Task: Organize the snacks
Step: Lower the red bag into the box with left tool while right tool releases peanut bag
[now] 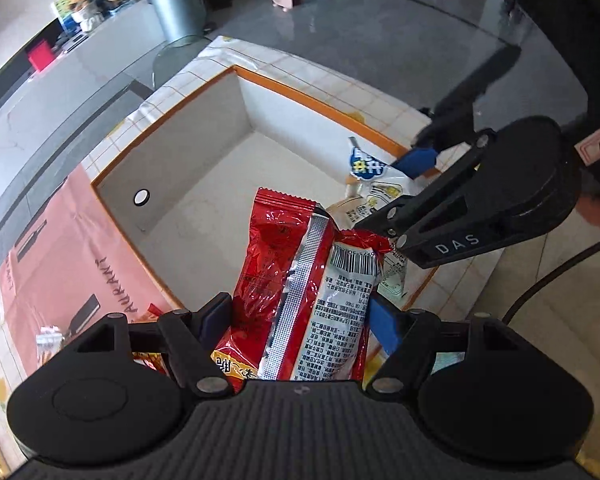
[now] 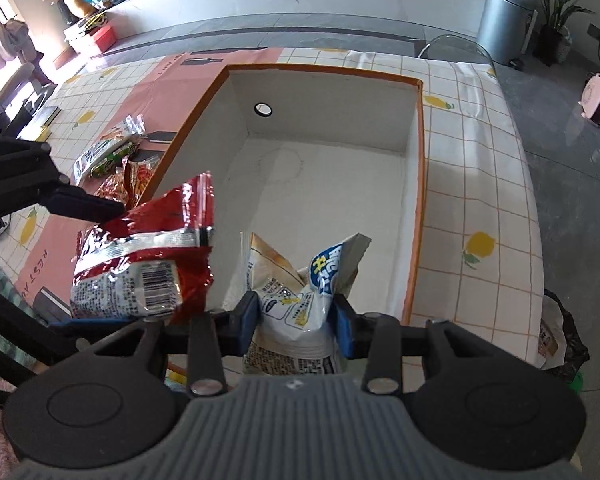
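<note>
A white box with an orange rim (image 1: pixel 300 98) (image 2: pixel 418 184) lies open on the table, its floor bare. My left gripper (image 1: pixel 300 320) is shut on a red snack bag (image 1: pixel 296 276), held over the box's near edge; the bag also shows in the right wrist view (image 2: pixel 140 264). My right gripper (image 2: pixel 296 320) is shut on a white snack bag with a blue logo (image 2: pixel 300 304), held over the box's near end; it shows beside the red bag in the left wrist view (image 1: pixel 374 176).
Several more snack bags (image 2: pixel 112 156) lie on the pink-and-white checked tablecloth (image 2: pixel 480 168) left of the box. A grey bin (image 2: pixel 504 20) and a plant stand on the floor beyond the table. A pink heater (image 2: pixel 598 100) sits at the right.
</note>
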Tool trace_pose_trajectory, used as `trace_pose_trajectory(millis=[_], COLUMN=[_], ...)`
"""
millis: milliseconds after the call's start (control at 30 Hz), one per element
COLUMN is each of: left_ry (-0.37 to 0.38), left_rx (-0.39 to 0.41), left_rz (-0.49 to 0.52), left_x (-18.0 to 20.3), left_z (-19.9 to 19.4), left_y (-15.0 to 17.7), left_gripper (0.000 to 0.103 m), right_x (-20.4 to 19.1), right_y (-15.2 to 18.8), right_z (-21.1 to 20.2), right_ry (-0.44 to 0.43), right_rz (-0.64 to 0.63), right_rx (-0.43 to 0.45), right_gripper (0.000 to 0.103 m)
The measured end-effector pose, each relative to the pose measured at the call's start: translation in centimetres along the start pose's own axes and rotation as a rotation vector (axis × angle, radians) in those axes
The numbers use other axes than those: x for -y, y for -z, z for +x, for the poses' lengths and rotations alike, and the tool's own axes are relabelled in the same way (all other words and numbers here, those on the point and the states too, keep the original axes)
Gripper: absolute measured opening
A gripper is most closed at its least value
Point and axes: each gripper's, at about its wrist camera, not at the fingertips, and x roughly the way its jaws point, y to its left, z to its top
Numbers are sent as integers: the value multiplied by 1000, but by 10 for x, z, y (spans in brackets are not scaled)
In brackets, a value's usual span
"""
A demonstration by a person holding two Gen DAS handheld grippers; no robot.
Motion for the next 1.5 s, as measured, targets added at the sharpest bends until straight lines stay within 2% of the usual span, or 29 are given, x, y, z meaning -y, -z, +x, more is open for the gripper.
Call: trace_pose_trajectory(millis=[233, 600, 833, 1033, 1200, 1267, 1500], left_ry=[-19, -57, -30, -32, -7, -7, -5], left_rx=[-61, -98, -108, -90, -69, -58, 8], left_rz=[90, 243, 261, 271, 259, 253, 202], left_x=[6, 20, 23, 24, 22, 22, 13], left_z=[24, 42, 55, 52, 40, 35, 1], left_y=[-2, -4, -4, -1, 1, 3, 21], left_gripper=[84, 84, 83, 87, 89, 90, 90], right_x=[-2, -1, 0, -3, -10, -15, -22], right_y=[-7, -9, -9, -12, -13, -13, -8], right_z=[27, 62, 71, 74, 70, 67, 40], right_ry=[-20, -33, -26, -9, 4, 28, 92], right_rz=[-66, -94, -92, -92, -94, -105, -90], right_rx=[-69, -158, -171, -188, -204, -202, -170], right_gripper=[38, 38, 39, 40, 50, 59, 61])
